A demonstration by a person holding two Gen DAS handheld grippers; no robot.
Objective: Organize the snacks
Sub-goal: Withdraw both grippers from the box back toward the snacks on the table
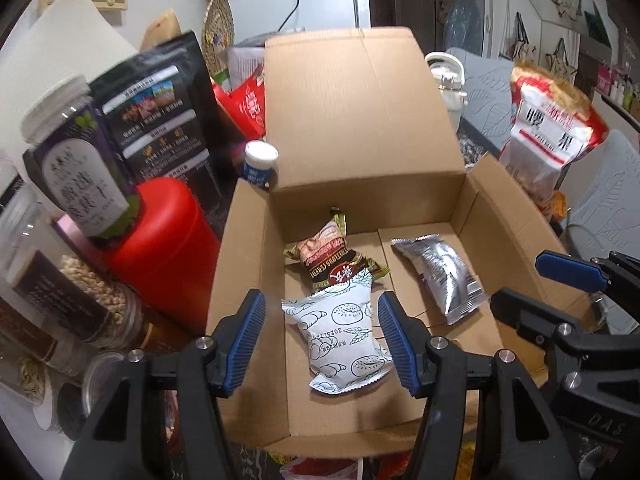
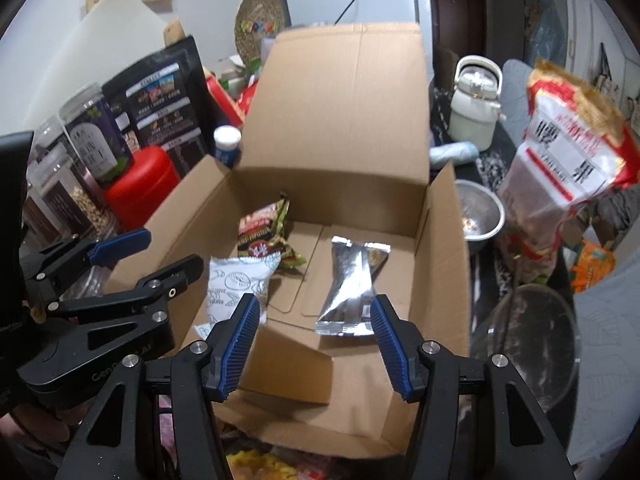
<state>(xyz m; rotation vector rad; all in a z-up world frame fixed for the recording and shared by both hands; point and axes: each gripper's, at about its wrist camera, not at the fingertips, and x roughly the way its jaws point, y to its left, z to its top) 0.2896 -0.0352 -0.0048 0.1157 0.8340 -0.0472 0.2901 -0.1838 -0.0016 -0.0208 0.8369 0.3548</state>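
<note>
An open cardboard box holds three snack packets. A white packet with bread drawings lies at the front left, partly on a brown and green packet. A silver packet lies to the right. My left gripper is open and empty, its fingers either side of the white packet, above it. My right gripper is open and empty above the box's near edge, in front of the silver packet. The white packet and brown packet also show in the right wrist view.
Left of the box stand a red canister, jars and a black pouch. A large red and white snack bag, a metal bowl, a glass bowl and a white kettle stand to the right. The box's lid flap stands upright behind.
</note>
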